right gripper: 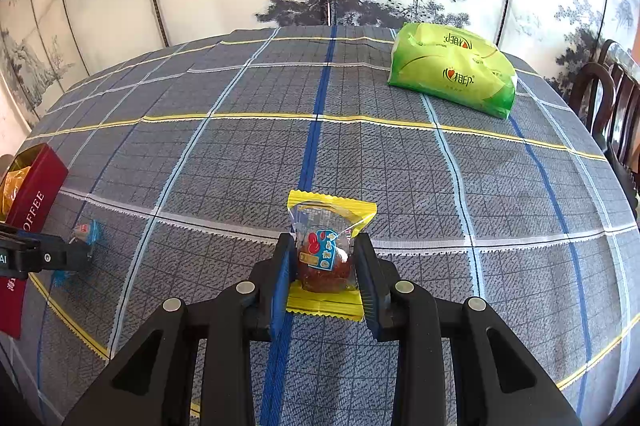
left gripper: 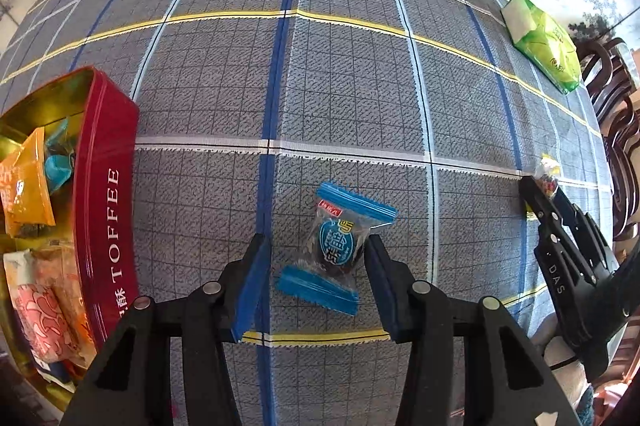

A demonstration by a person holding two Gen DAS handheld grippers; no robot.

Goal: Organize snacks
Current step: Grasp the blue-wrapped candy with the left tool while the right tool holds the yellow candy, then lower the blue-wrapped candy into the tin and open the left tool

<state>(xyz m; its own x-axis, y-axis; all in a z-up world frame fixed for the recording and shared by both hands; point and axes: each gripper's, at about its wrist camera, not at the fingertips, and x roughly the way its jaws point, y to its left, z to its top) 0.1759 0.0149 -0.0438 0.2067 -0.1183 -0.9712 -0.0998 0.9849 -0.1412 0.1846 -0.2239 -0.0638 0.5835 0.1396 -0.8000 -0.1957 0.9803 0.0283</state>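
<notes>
The blue-ended candy (left gripper: 335, 246) lies on the checked tablecloth (left gripper: 320, 86) between the spread left gripper (left gripper: 318, 268). The right gripper (right gripper: 324, 276) pinches a yellow-ended snack (right gripper: 325, 254). At far left, the red toffee tin (left gripper: 105, 186) holds several packets (left gripper: 28, 186).

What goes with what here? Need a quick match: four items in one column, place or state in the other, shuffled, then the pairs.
Items:
1. blue-wrapped candy
2. yellow-wrapped snack
3. green tissue pack
4. red toffee tin

Place or state:
A. lying alone at the far right of the table
B. between the left gripper's jaws, not yet clamped
C. open, holding several wrapped snacks
D. pinched in the right gripper

Pairs: 1-B, 2-D, 3-A, 4-C
</notes>
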